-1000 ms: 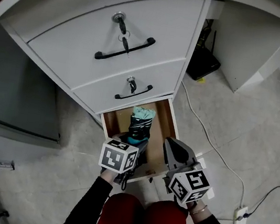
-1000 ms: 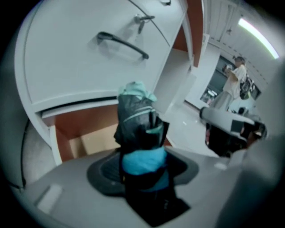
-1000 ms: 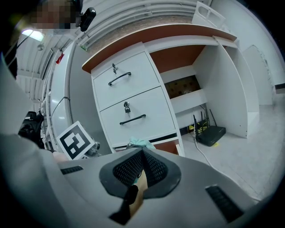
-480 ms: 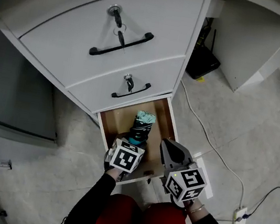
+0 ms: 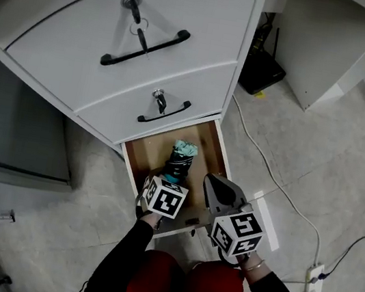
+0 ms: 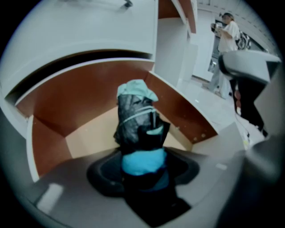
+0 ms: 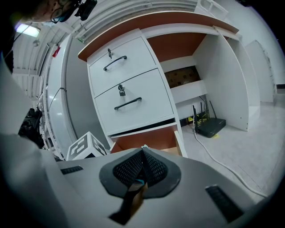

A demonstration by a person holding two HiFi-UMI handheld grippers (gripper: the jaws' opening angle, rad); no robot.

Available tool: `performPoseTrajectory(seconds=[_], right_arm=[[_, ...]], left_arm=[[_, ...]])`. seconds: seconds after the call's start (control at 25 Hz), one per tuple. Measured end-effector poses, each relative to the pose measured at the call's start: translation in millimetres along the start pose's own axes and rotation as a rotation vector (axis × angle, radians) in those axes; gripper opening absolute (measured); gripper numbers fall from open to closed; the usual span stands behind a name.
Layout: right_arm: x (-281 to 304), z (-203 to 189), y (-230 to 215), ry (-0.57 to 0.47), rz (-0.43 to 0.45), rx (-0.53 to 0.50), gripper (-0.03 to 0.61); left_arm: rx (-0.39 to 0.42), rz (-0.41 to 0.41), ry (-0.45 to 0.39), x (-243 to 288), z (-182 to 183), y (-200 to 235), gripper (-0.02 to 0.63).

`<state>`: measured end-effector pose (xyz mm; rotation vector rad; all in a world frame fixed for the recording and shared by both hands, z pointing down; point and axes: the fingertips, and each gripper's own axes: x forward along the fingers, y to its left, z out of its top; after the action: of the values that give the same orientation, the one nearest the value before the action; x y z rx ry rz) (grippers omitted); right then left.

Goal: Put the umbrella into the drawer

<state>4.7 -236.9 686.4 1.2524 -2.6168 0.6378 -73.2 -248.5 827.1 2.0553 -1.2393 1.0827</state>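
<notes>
Head view: the drawer (image 5: pixel 140 161) is open. I have brought the left gripper (image 5: pixel 172 177) lower, jaws clamped on the umbrella (image 5: pixel 180 157), which now sits over the drawer floor, so release looks close. The right gripper (image 5: pixel 216 185) waits beside it, jaws pressed together and empty. I cannot tell whether the umbrella touches the floor, and its held end is masked.

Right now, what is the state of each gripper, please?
Left gripper: closed on the umbrella.
Right gripper: closed, holding nothing.
</notes>
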Motion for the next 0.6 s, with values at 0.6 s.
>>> performPoseTrajectory(seconds=[0.6], right_arm=[[1.6, -3.9, -3.2, 0.010, -0.010, 0.005, 0.002]], left_arm=[[0.005, 0.019, 0.044, 25.6, -5.9, 4.0, 0.264]])
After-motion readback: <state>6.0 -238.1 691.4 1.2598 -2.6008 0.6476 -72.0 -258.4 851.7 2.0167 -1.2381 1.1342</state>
